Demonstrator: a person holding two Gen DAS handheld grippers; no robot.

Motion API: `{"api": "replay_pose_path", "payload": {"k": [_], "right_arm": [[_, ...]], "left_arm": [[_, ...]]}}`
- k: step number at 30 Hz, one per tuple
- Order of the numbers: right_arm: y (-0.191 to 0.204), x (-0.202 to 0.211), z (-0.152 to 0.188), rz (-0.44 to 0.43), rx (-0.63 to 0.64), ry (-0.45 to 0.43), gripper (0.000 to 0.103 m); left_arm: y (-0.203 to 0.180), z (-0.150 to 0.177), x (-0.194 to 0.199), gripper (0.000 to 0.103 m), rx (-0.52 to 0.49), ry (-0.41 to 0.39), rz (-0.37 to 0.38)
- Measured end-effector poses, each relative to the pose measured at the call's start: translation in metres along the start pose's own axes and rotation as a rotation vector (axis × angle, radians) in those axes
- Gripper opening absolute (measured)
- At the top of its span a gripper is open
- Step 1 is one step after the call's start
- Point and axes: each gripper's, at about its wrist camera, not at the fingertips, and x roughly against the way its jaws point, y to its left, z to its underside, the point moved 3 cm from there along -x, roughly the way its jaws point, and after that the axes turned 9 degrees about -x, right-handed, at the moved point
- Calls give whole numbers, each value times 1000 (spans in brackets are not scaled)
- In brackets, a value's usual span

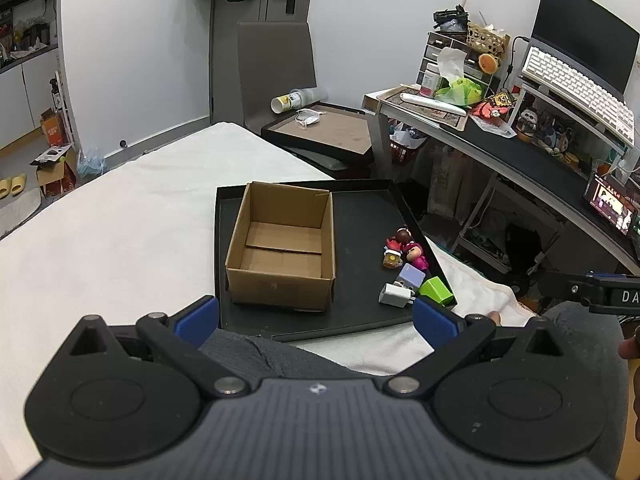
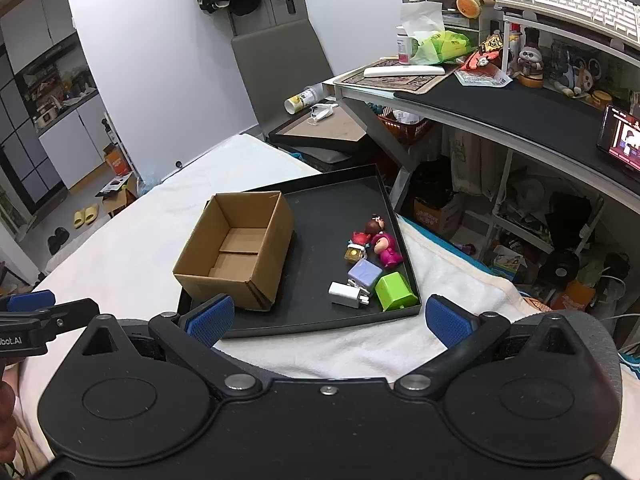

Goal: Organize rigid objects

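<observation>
Toys (image 2: 376, 236) beside empty cardboard box (image 2: 236, 254)

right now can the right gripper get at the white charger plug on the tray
Probably yes. The right gripper is open and empty, and the white charger plug lies uncovered near the black tray's near edge. The lilac cube and green block crowd its far side, so the fingers have little room.

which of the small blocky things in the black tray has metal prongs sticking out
The white plug adapter, nearest the cardboard box. Its prongs point toward the lavender cube; that cube and the green block show none.
</observation>
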Motion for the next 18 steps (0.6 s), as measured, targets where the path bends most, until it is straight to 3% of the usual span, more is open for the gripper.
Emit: {"api": "replay_pose_path", "payload": {"k": [18], "right_arm": [[0, 6, 1, -9, 1, -10, 103]], "left_arm": [[-4, 0, 7, 102, -4, -6, 3]]}}
